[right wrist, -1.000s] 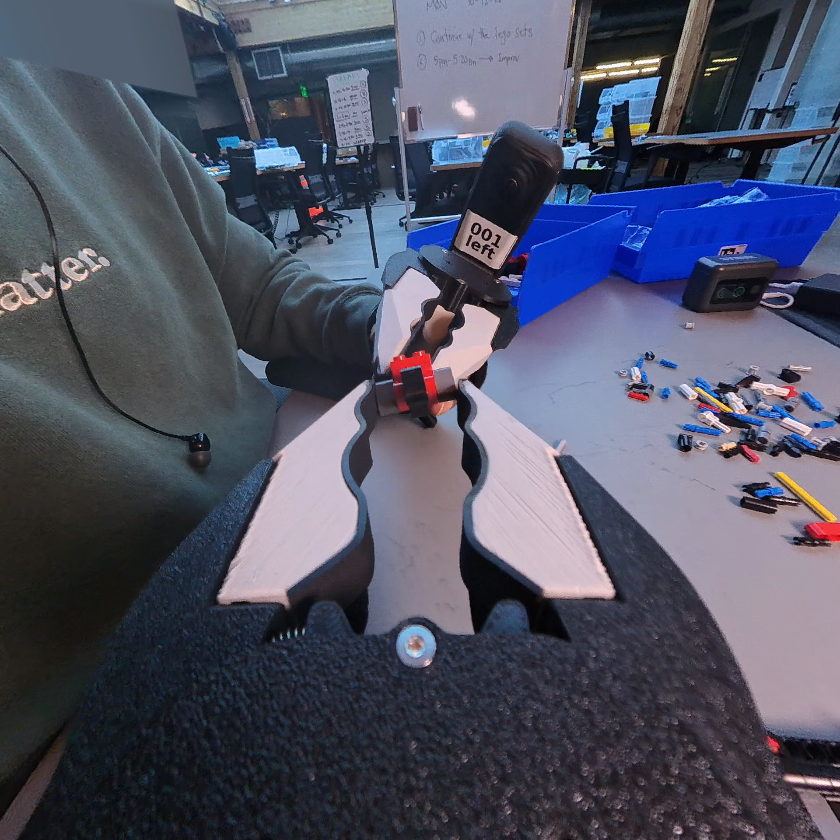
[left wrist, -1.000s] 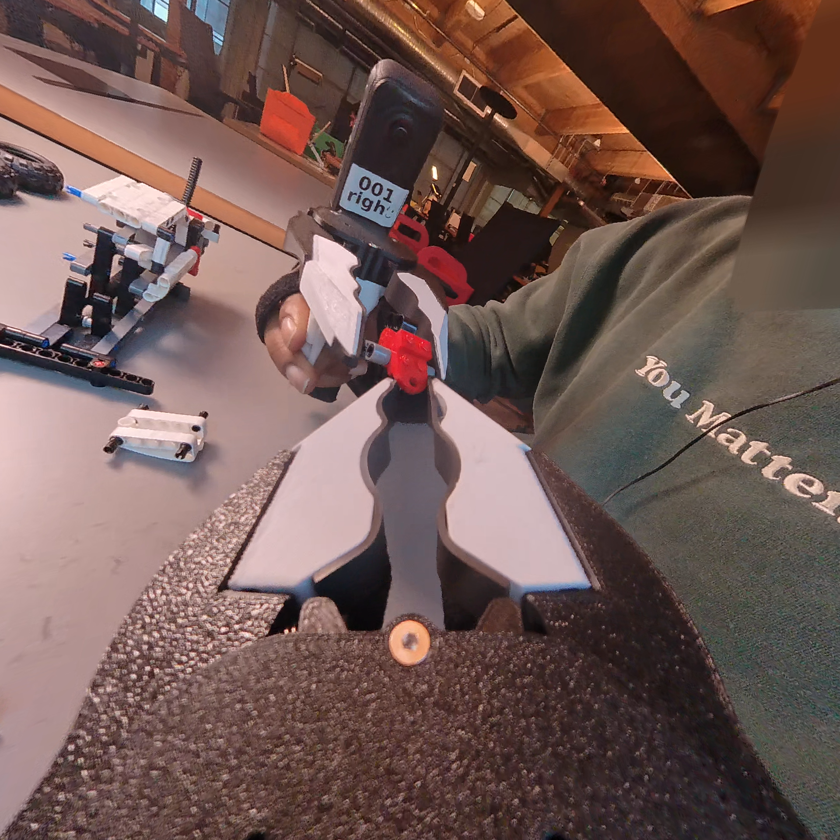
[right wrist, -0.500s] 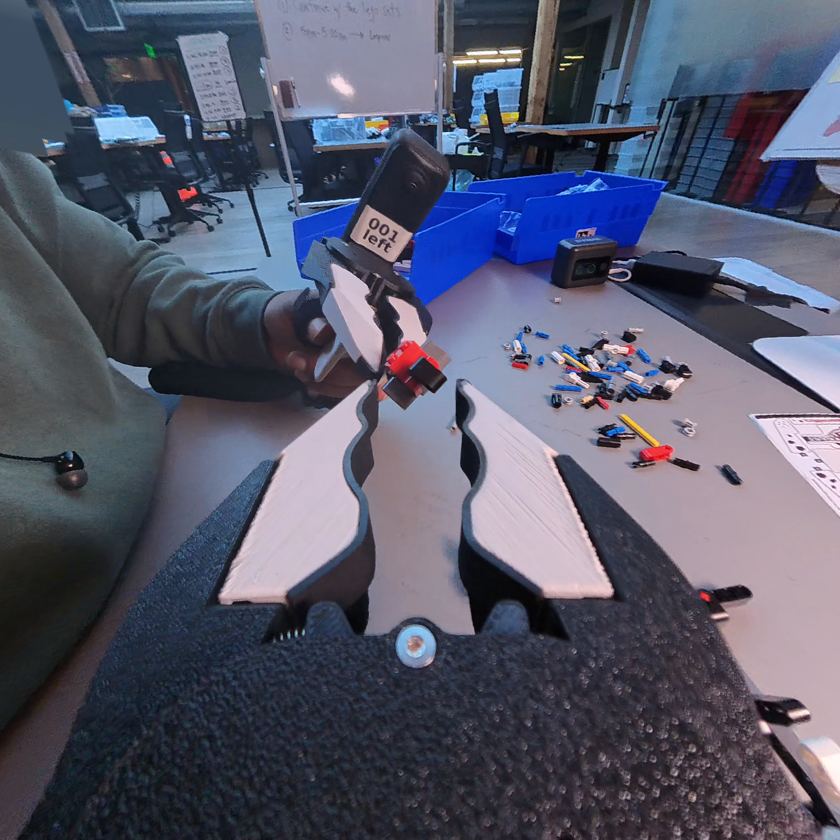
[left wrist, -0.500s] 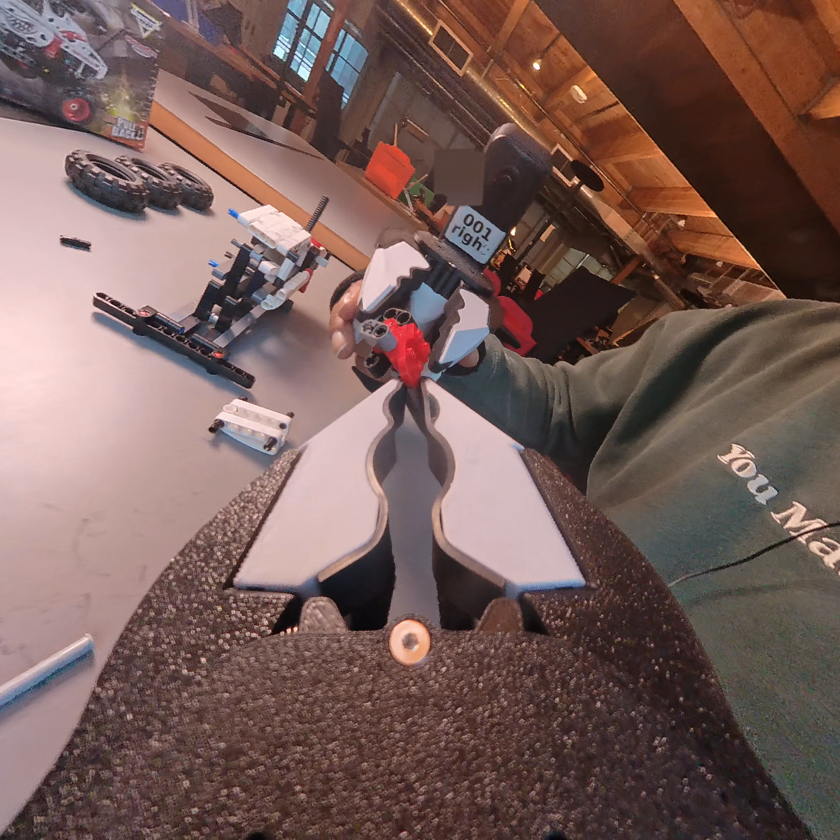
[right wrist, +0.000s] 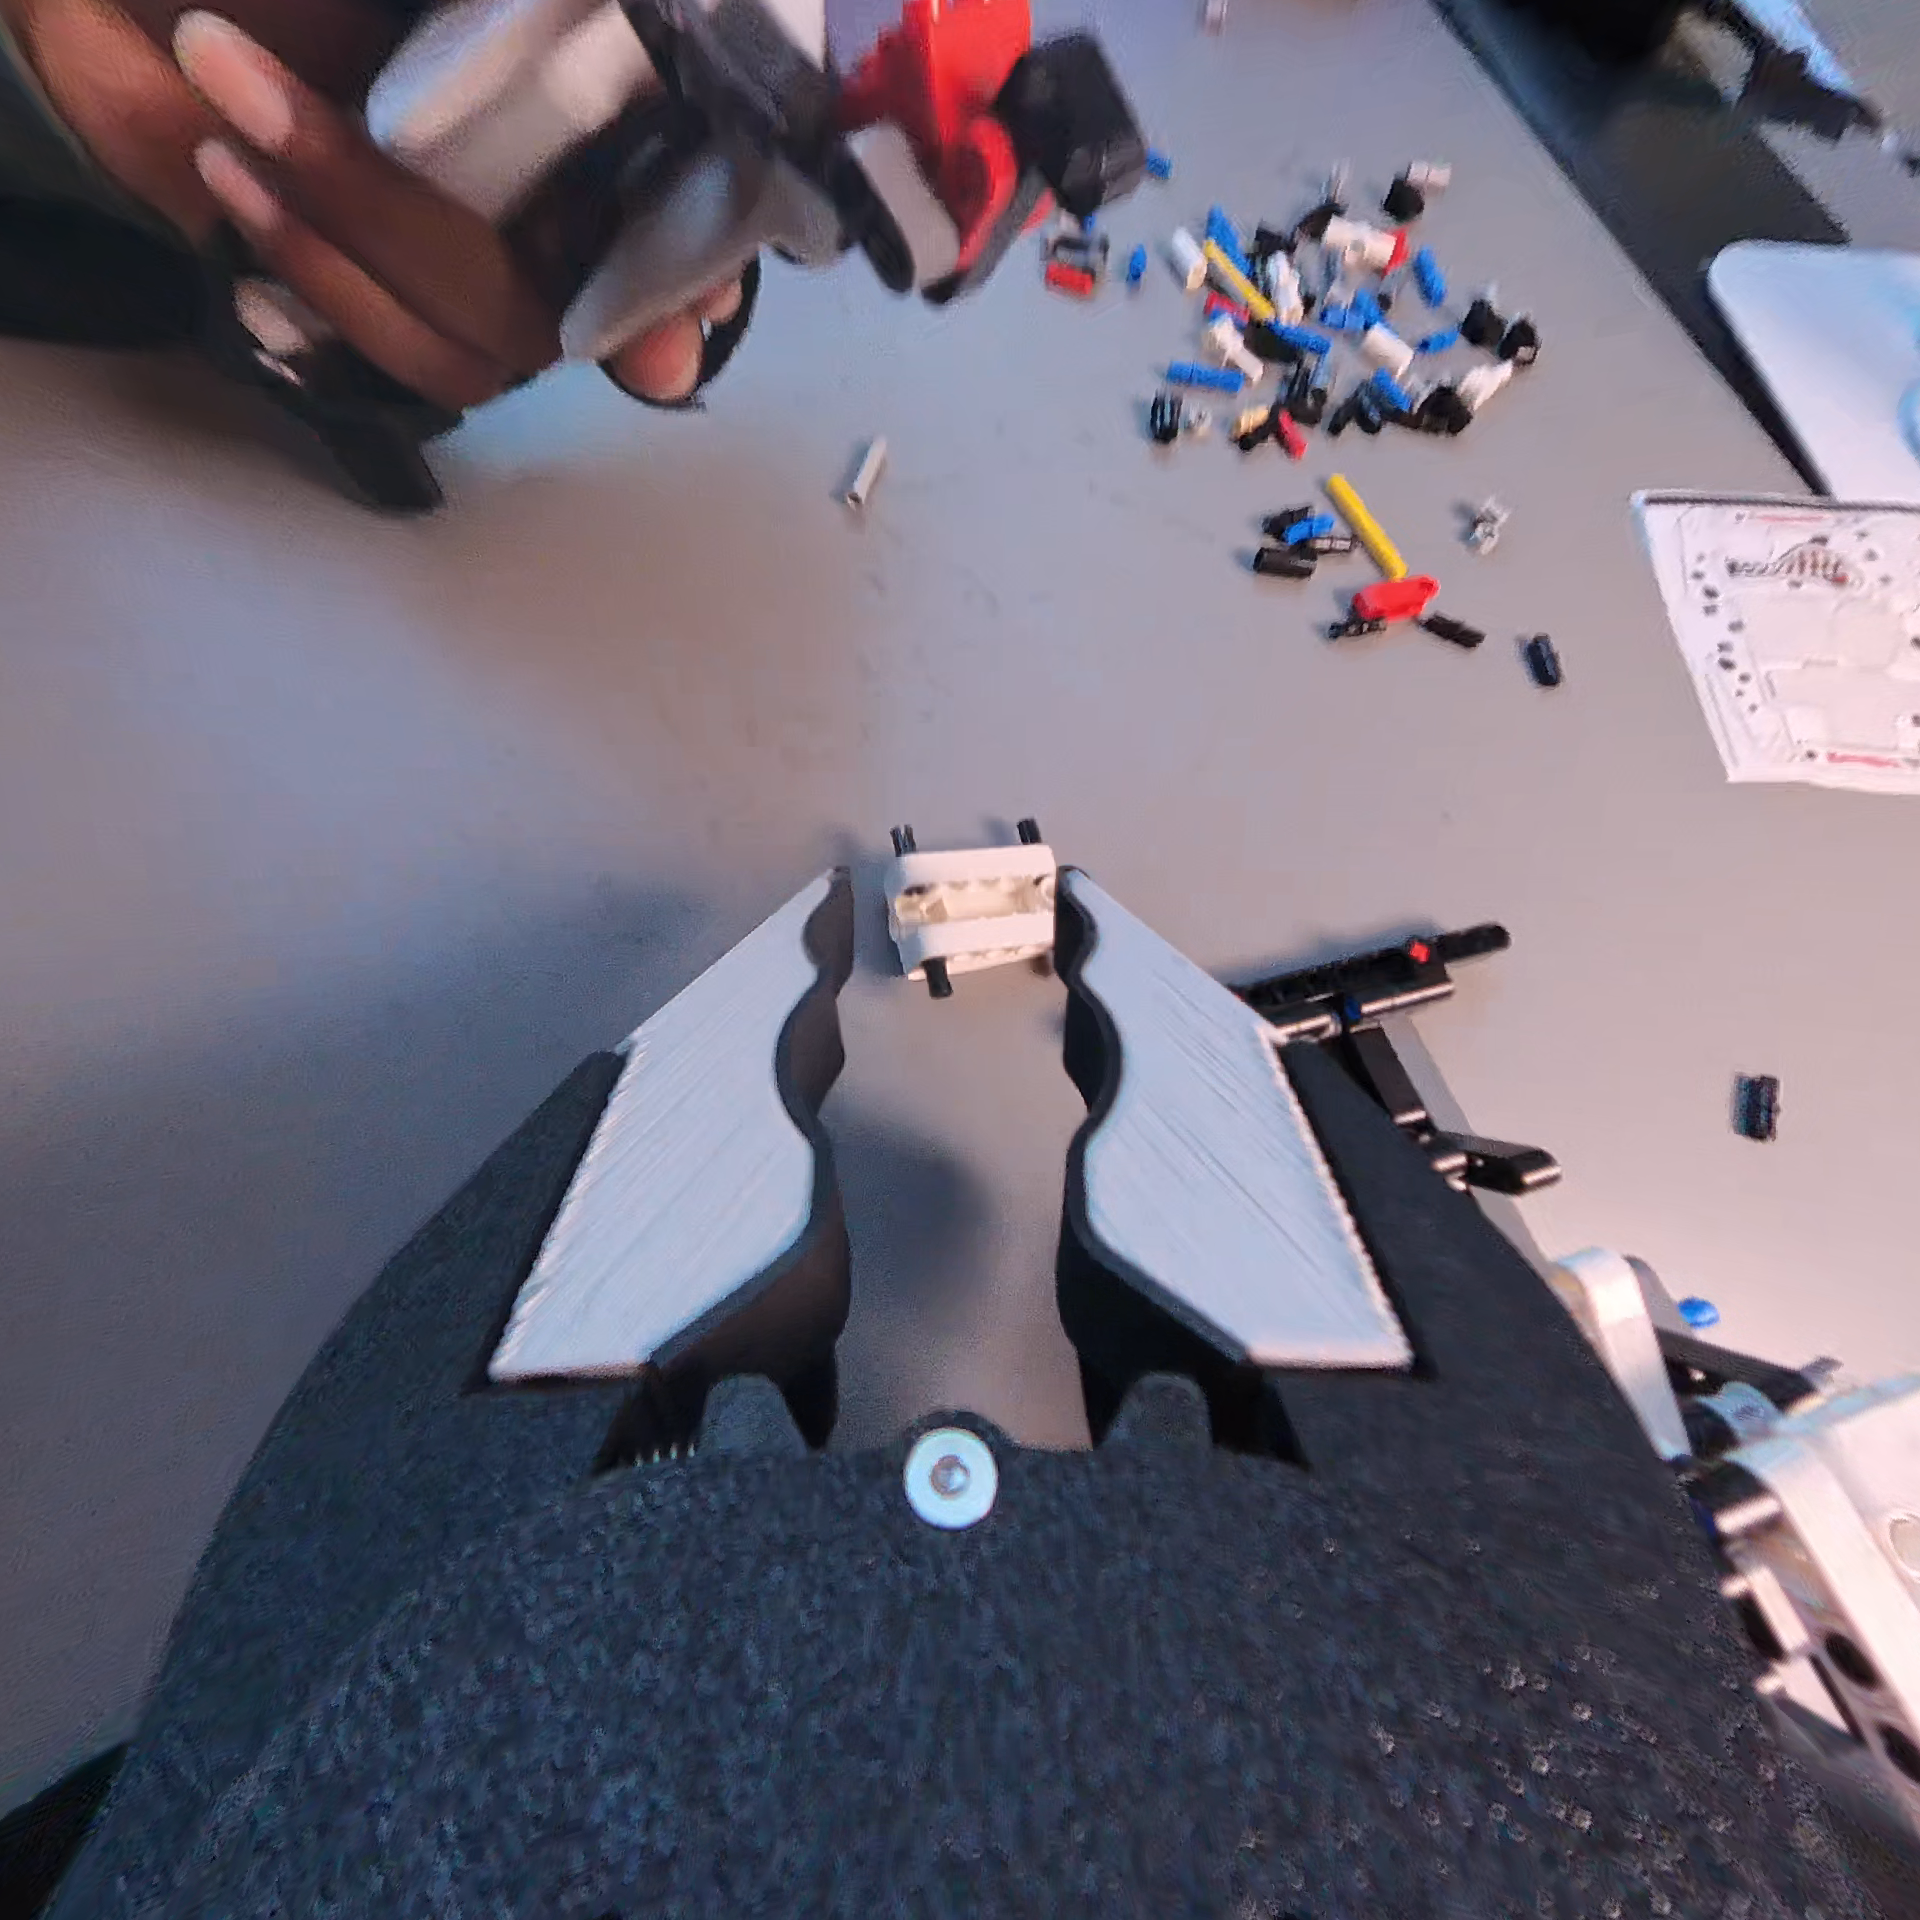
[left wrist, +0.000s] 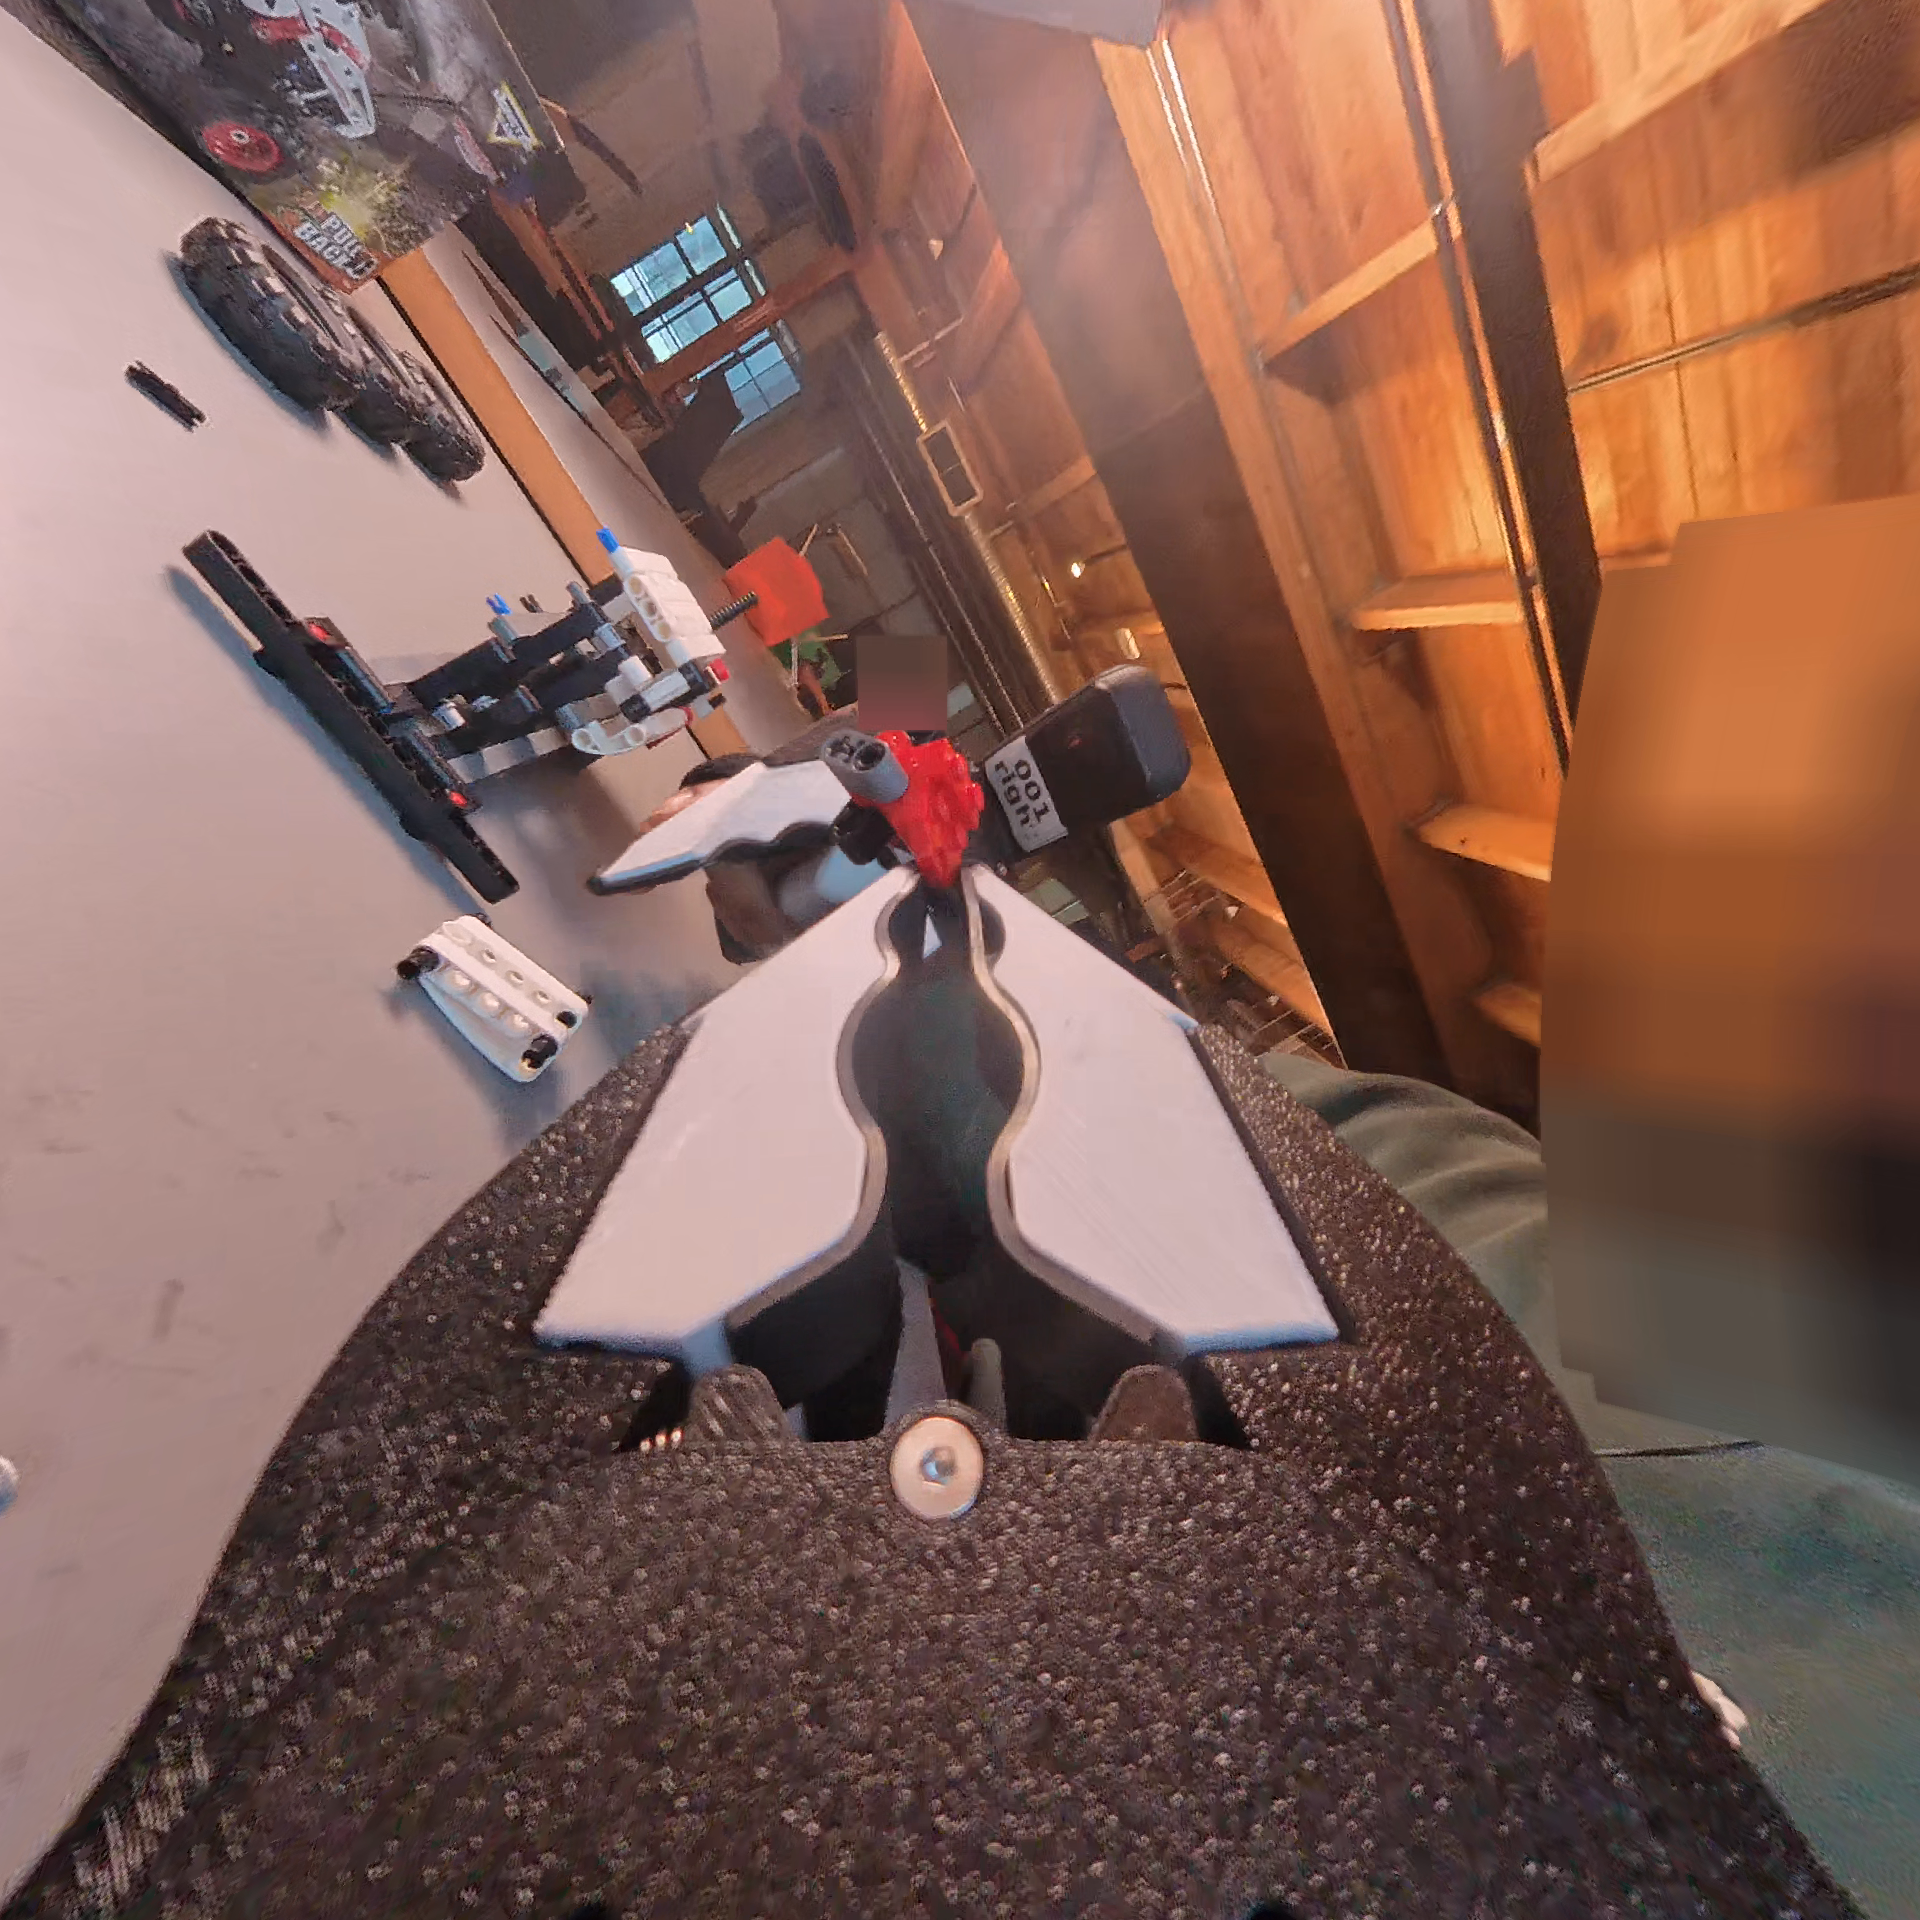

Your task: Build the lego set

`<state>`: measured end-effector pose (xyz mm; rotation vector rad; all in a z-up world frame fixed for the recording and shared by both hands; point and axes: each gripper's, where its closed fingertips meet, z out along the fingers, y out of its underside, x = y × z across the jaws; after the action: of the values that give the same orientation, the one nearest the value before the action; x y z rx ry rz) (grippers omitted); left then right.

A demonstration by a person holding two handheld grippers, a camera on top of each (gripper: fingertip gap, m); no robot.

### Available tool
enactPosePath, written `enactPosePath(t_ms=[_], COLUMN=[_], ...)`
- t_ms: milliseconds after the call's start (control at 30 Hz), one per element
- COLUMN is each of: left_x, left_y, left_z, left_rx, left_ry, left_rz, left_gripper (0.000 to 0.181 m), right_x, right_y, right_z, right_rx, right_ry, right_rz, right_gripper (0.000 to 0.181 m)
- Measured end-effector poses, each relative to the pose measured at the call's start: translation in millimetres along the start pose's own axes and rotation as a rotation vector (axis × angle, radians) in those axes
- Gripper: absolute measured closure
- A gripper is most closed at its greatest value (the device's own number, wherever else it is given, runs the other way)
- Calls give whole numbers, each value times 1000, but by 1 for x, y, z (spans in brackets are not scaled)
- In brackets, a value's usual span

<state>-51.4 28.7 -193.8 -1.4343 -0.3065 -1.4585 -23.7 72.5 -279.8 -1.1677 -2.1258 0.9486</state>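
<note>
right jaws straddle the white block

the right gripper (right wrist: 954, 914) stands wide open and empty, the white block (right wrist: 971, 912) between its tips on the table (right wrist: 416, 779). centre, then close evenly. the left gripper (left wrist: 940, 902) is pinched on the red piece (left wrist: 930, 805). half a second ago the right gripper faced the left.

The small panel piece (right wrist: 975, 910) lies on the table (right wrist: 520, 779) between the right gripper (right wrist: 954, 902) fingers; loose parts (right wrist: 1340, 312) lie beyond.
</note>
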Motion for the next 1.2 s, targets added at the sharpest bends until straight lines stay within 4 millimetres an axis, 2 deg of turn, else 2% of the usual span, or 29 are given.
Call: enactPosePath(t_ms=[233,500,567,633,733,967,1033,1100,1167,1200], left_x=[-3,-5,-4,-4,-4,-12,-16,-19,-21,-21], left_y=[-3,-4,-5,-6,-6,-12,-17,-19,-20,-19], left_z=[-5,-14,-16,-18,-18,-25,-31,-35,-38,-38], left_rx=[1,4,7,14,16,33,41,39,40,33], left_ry=[-23,-46,-44,-38,-28,-107,-154,-181,-198,-203], left_rz=[30,60,59,53,41,73,96,104,102,100], left_gripper=[175,175,175,175,175,175,175,175,175,175], right_x=[-5,-32,-28,-25,-23,-29,-32,-45,-55,-54], right_y=[20,2,-4,-2,11,20,19,15,9,5], right_z=[19,26,23,22,29,29,28,26,24,23], right_rx=[-165,-148,-110,-95,-144,-231,-242,-238,-216,-196], right_ry=[7,-27,-27,-44,-77,-79,-61,-110,-149,-141], right_rz=[65,78,71,24,-25,88,146,200,205,188], right_gripper=[136,138,135,127,120,132,131,132,131,131])
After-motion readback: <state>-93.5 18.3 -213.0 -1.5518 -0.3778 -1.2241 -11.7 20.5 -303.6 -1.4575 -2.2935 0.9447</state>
